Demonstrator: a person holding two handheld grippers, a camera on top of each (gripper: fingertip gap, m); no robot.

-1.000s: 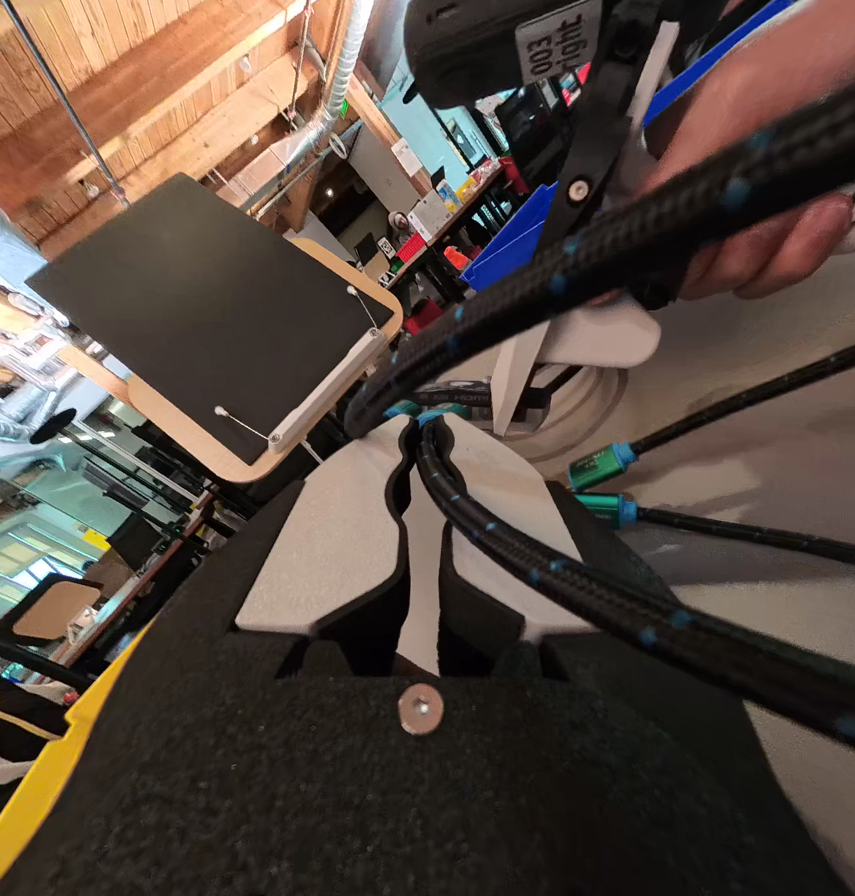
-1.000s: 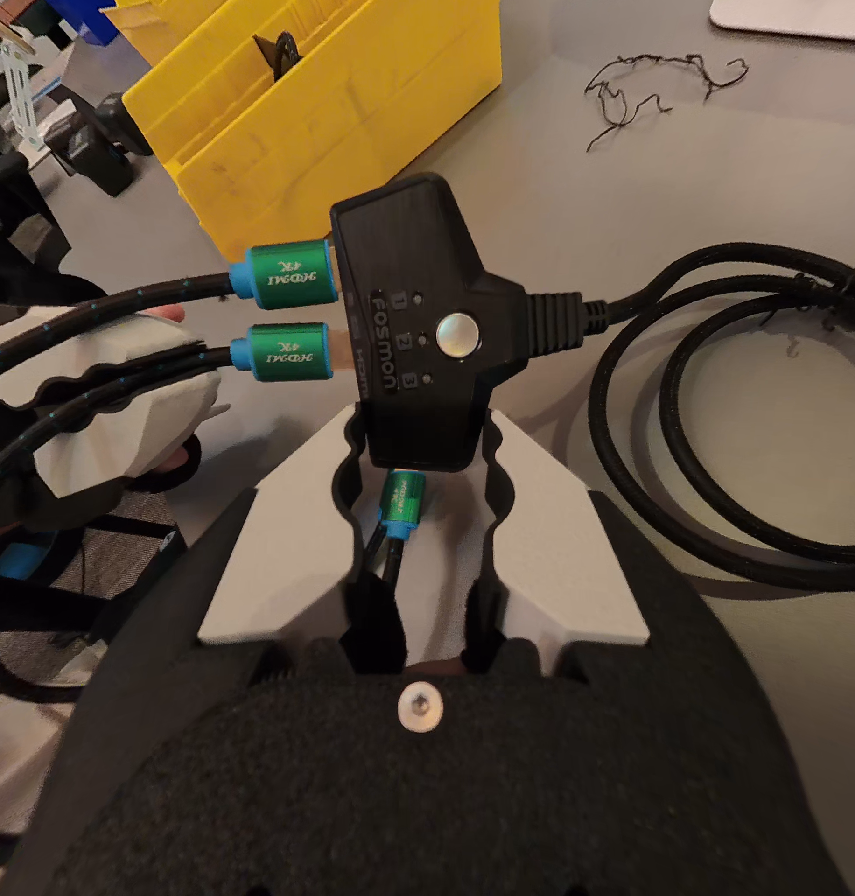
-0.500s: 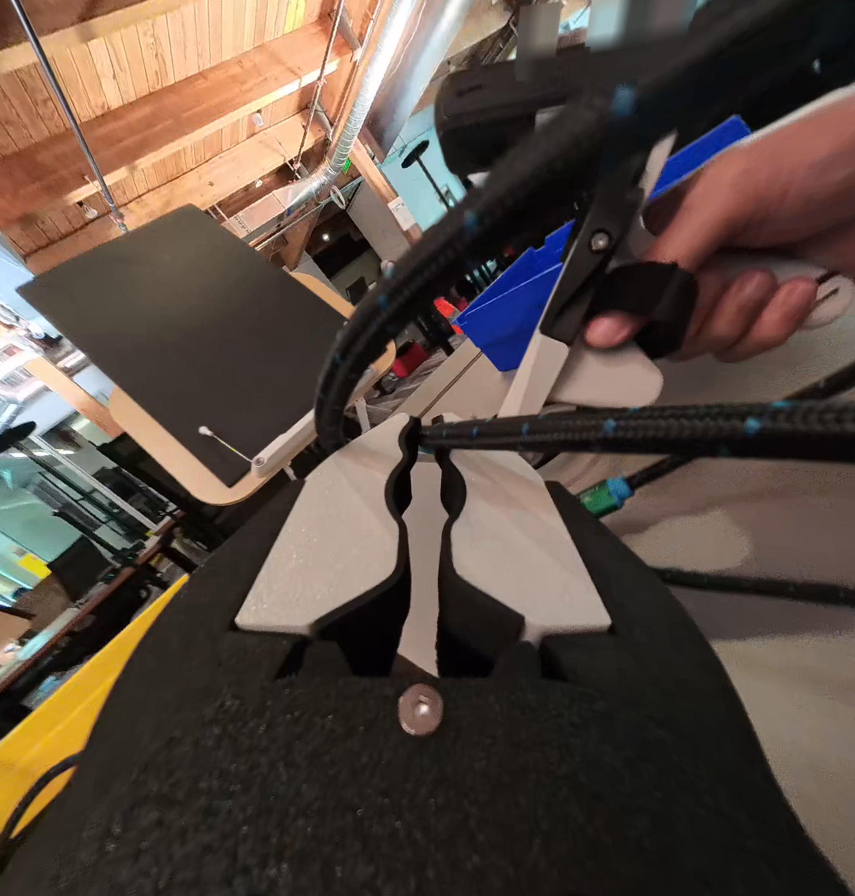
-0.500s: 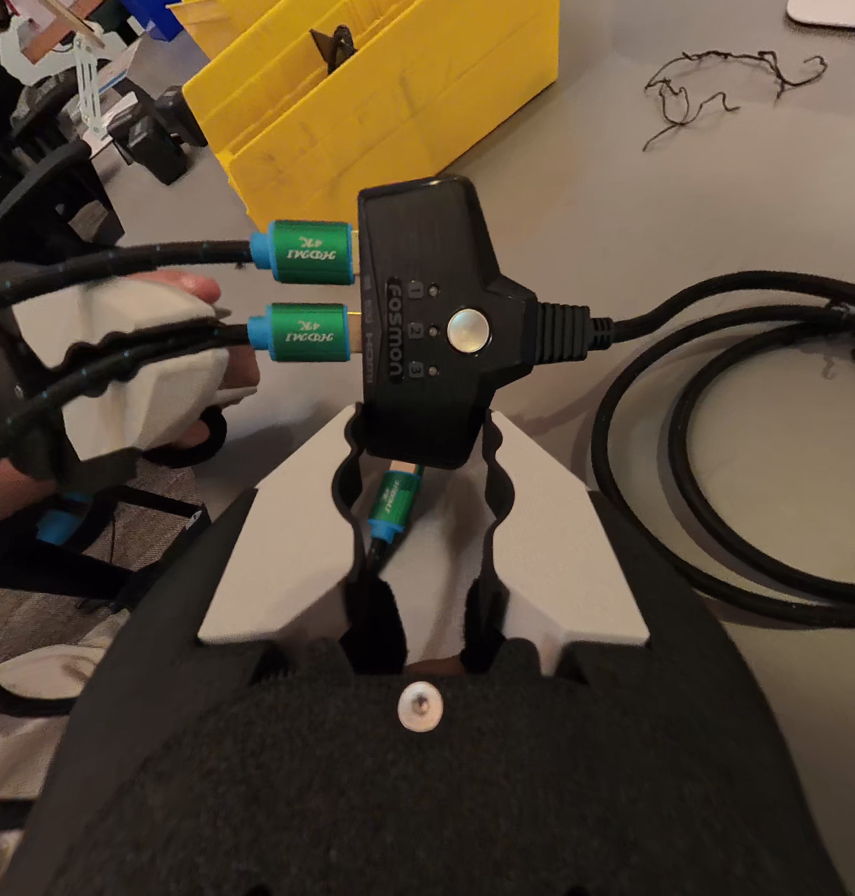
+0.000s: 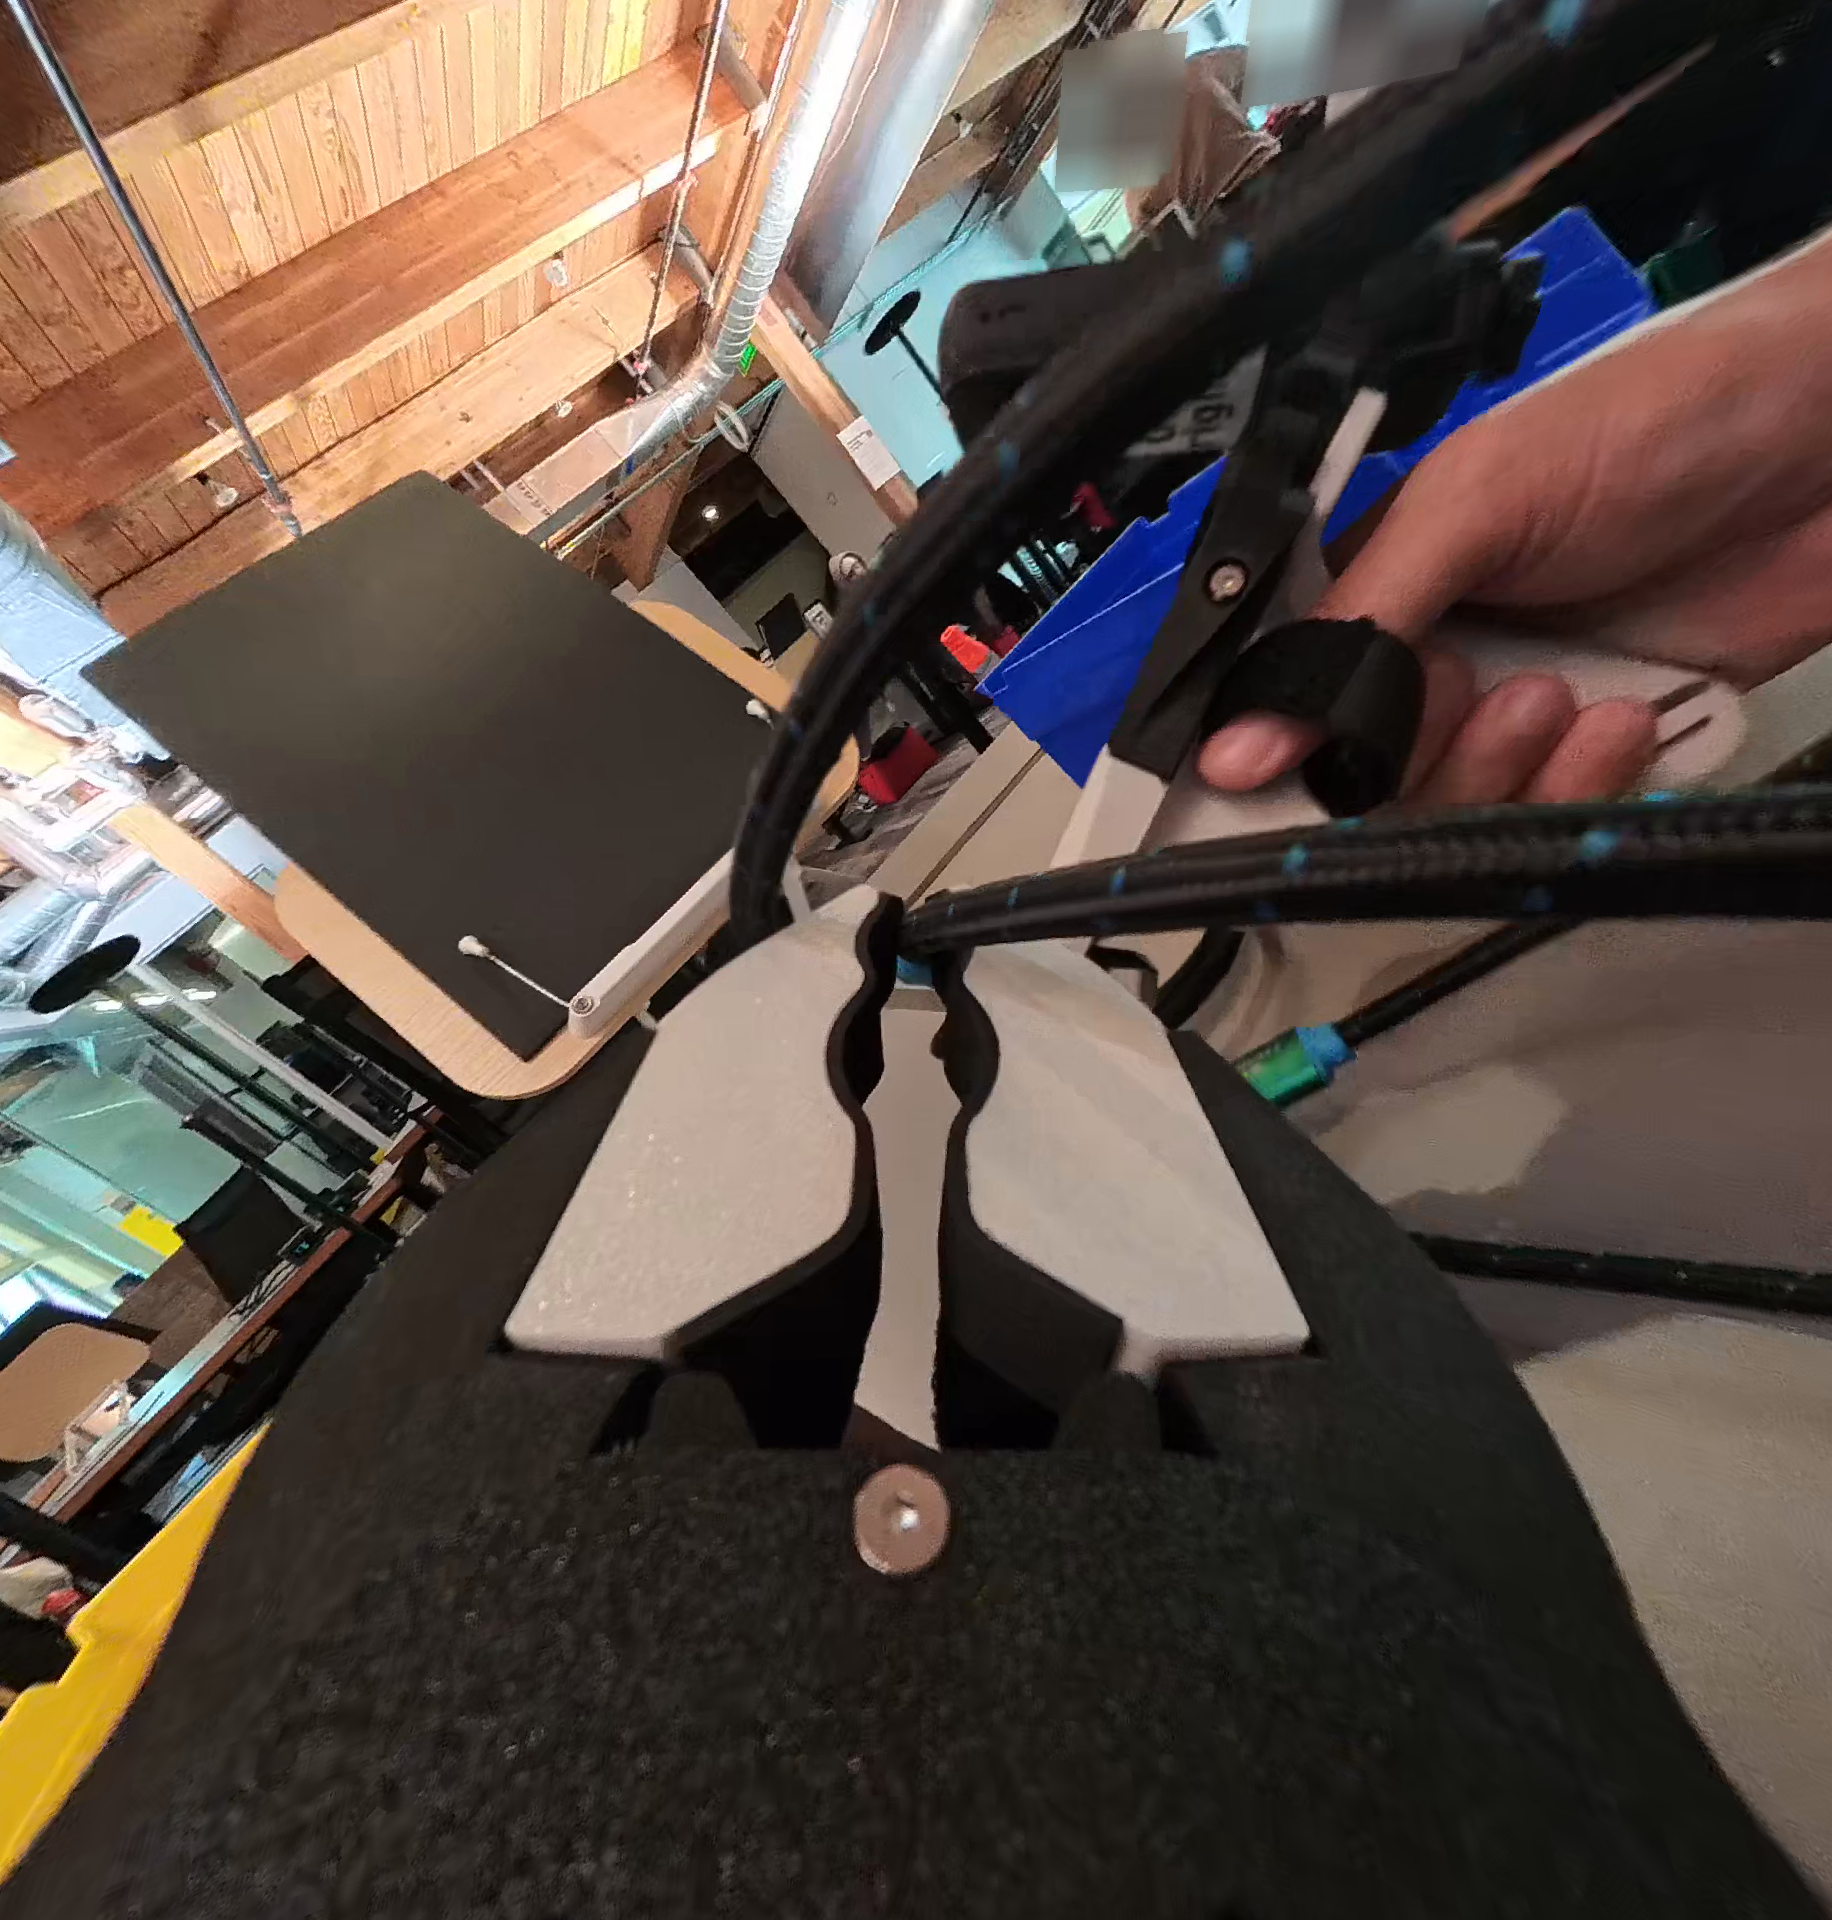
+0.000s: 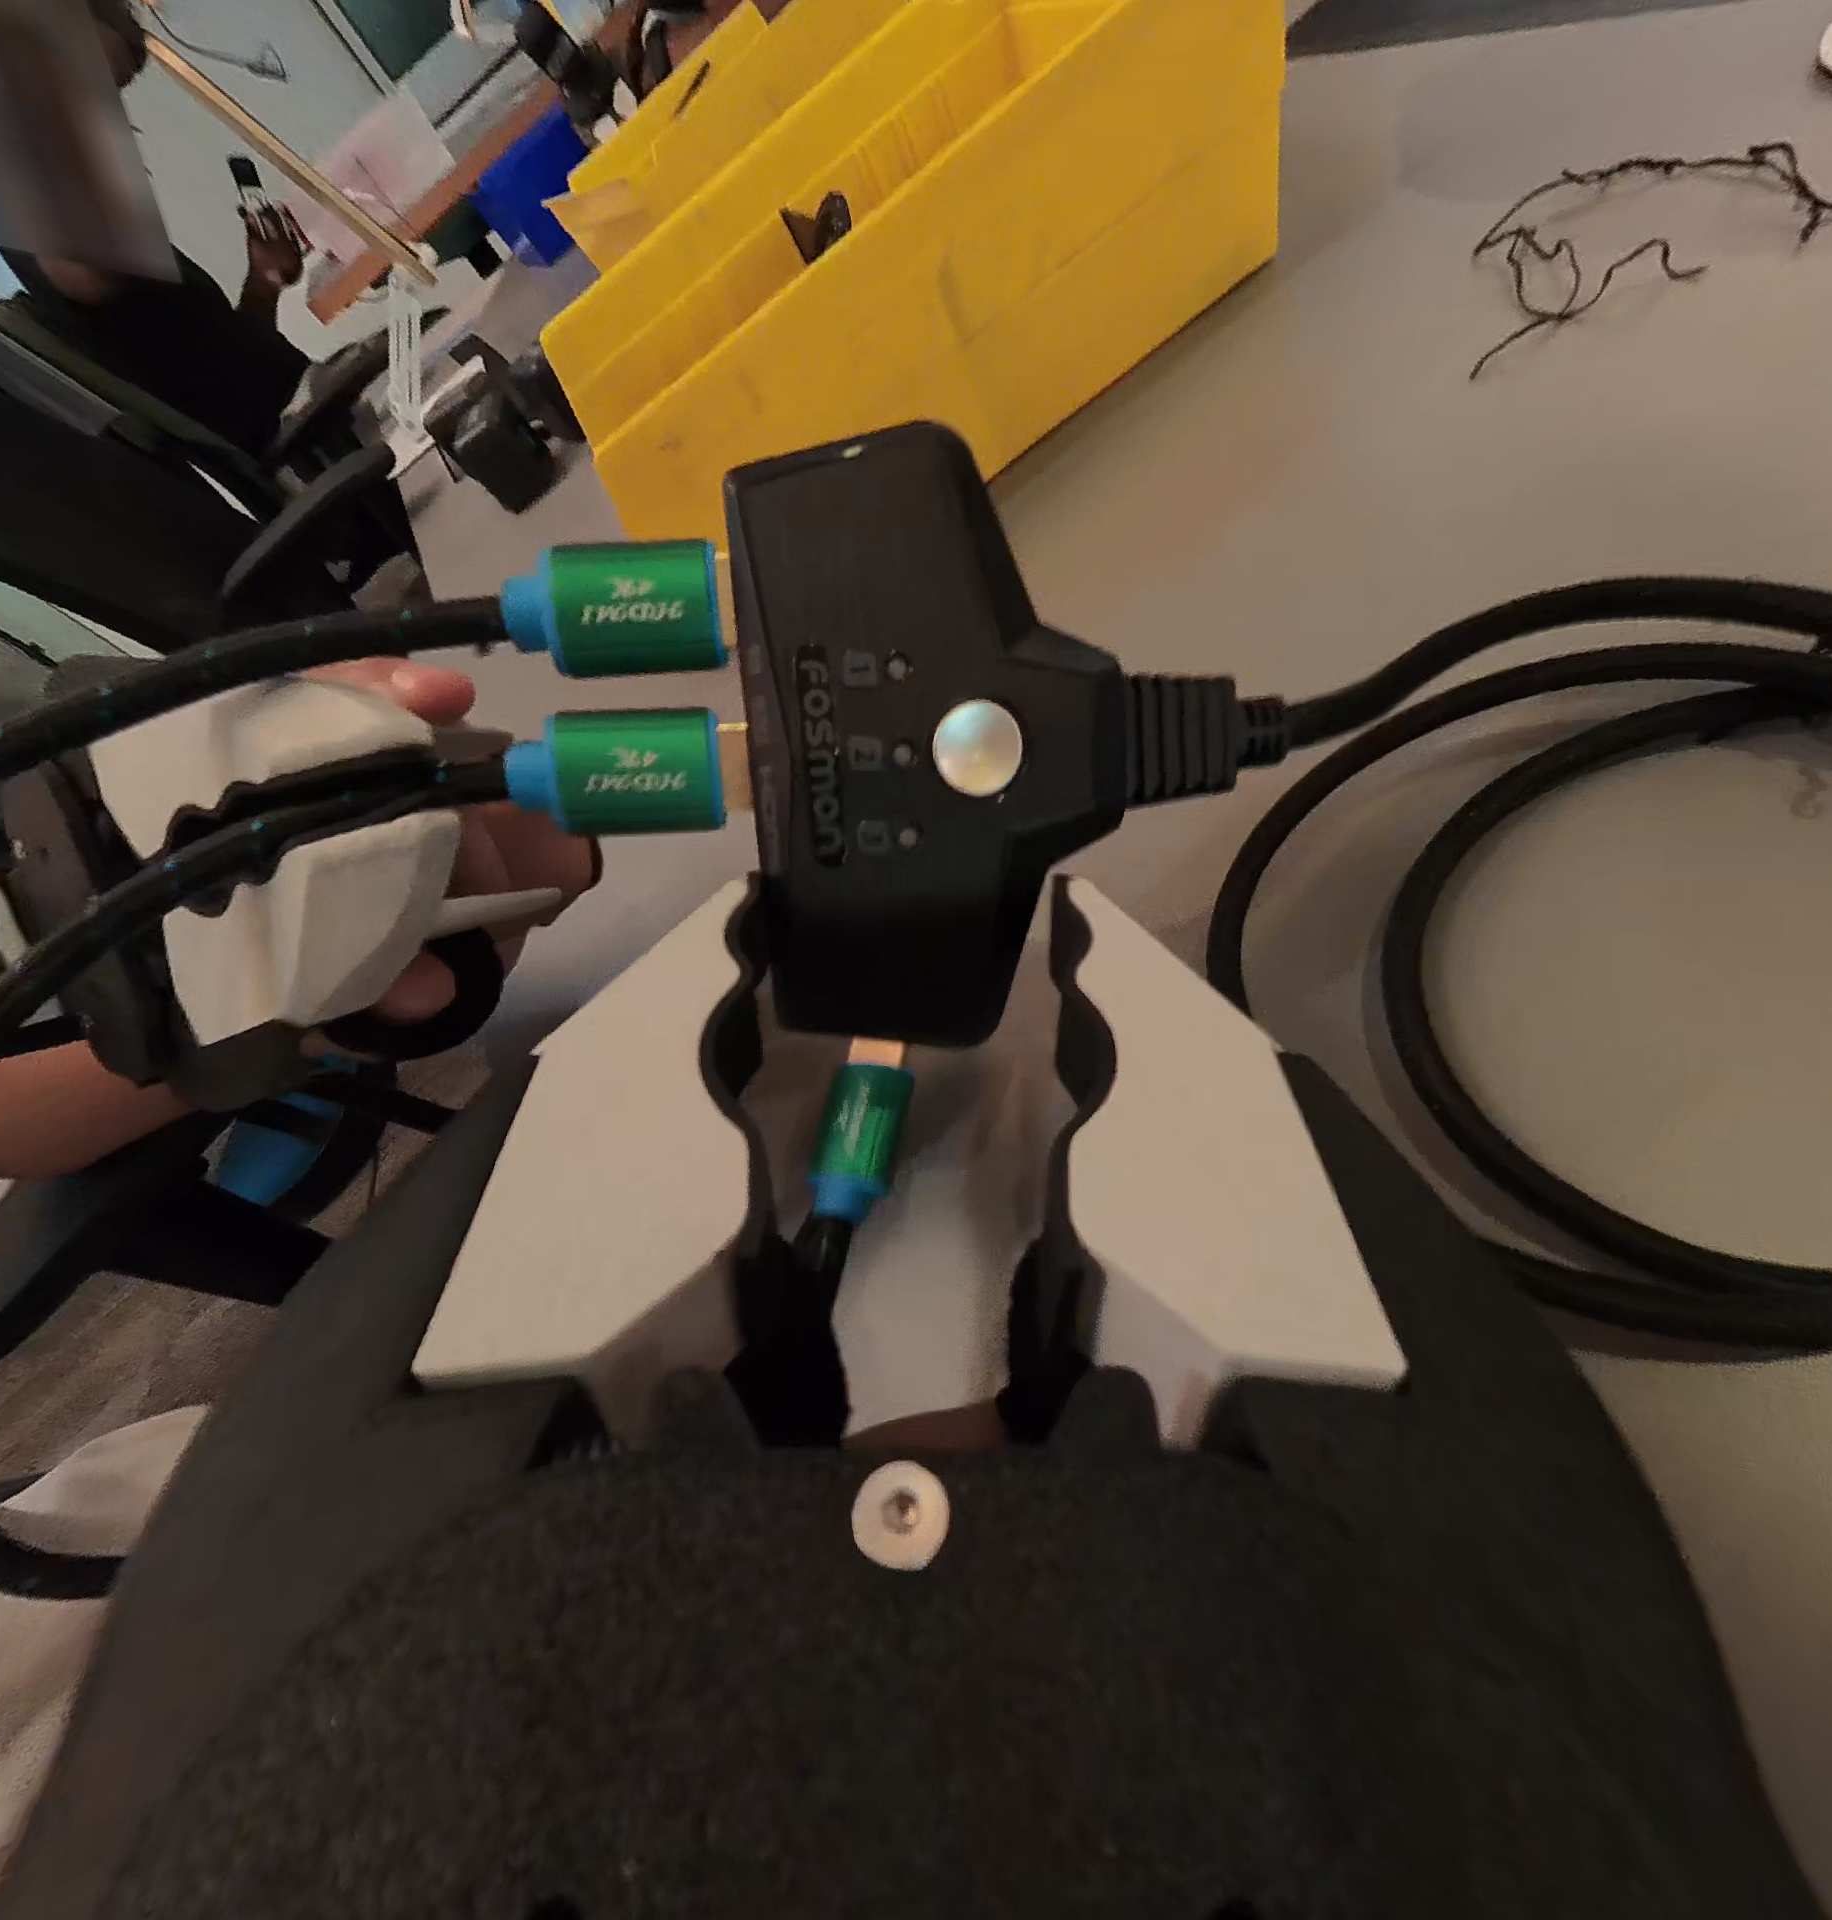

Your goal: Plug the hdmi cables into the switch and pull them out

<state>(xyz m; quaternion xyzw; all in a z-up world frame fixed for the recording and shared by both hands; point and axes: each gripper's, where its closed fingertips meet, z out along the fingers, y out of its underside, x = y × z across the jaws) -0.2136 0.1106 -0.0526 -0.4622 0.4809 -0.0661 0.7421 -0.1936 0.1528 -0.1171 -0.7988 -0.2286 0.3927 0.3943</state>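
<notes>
We hold the black switch (image 6: 881, 748) clamped at its near end between the fingers of the right gripper (image 6: 896, 966), raised above the grey table (image 6: 1514, 499). Three green-shelled HDMI plugs sit in it: upper (image 6: 631, 608), middle (image 6: 626, 771), near-end (image 6: 860, 1138). Our left gripper (image 6: 299, 852) is closed on the middle plug's braided cable (image 5: 1411, 868), beside the yellow bin (image 6: 943, 260).
</notes>
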